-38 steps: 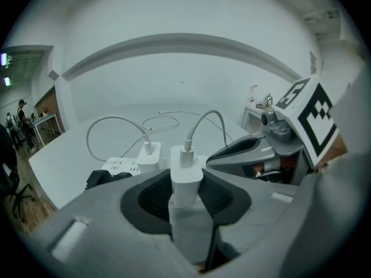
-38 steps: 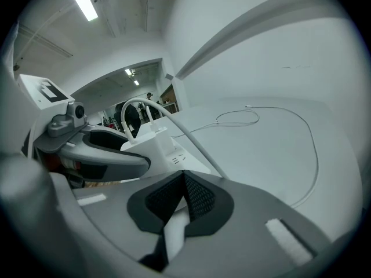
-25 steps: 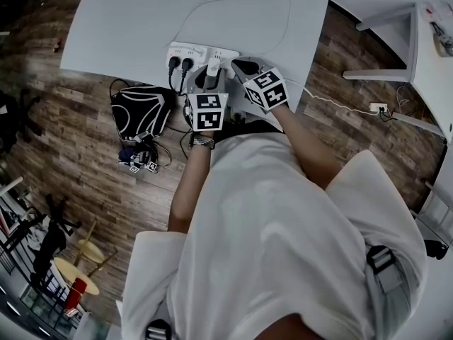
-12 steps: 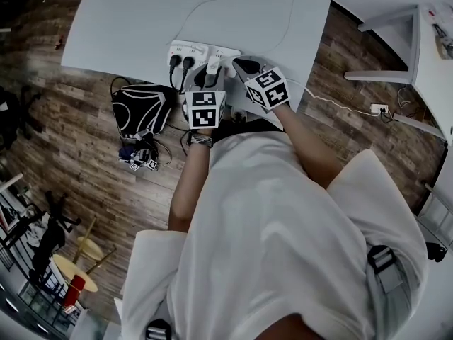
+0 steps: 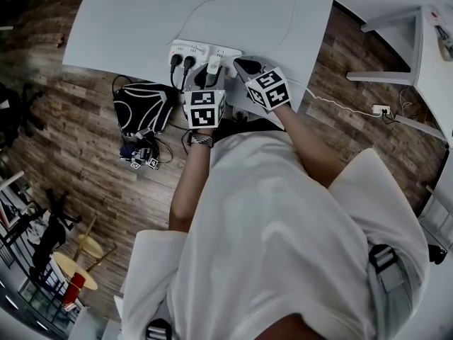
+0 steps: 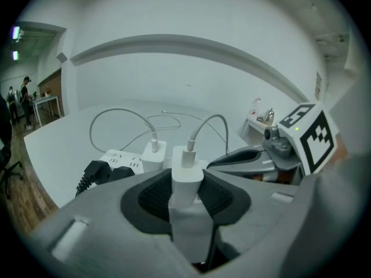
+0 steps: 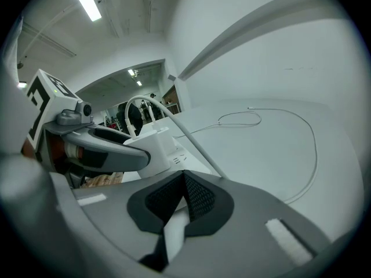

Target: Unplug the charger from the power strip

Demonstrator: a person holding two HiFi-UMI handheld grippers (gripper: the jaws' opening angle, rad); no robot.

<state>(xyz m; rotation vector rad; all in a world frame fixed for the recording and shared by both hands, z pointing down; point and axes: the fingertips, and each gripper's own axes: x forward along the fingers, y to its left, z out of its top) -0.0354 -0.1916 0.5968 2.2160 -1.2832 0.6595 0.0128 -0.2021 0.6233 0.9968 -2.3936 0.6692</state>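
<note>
Your L tool (image 6: 186,196) is clenched on the white charger (image 6: 186,167), right at the worktop's (image 5: 141,20) near edge. Can't tell if its pins are clear of the strip (image 6: 119,158). R tool (image 7: 184,181) is just beside it, jaws closed on nothing. A 2nd charger (image 6: 154,155) and black plugs (image 6: 95,171) sit left of yours. Beyond, the white top is bare except for thin cables (image 7: 313,149). A bag (image 5: 141,108) lies on the wood floor (image 5: 85,161).

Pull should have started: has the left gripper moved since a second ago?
No. The left gripper sits where it was against the power strip, clamped on the charger.
</note>
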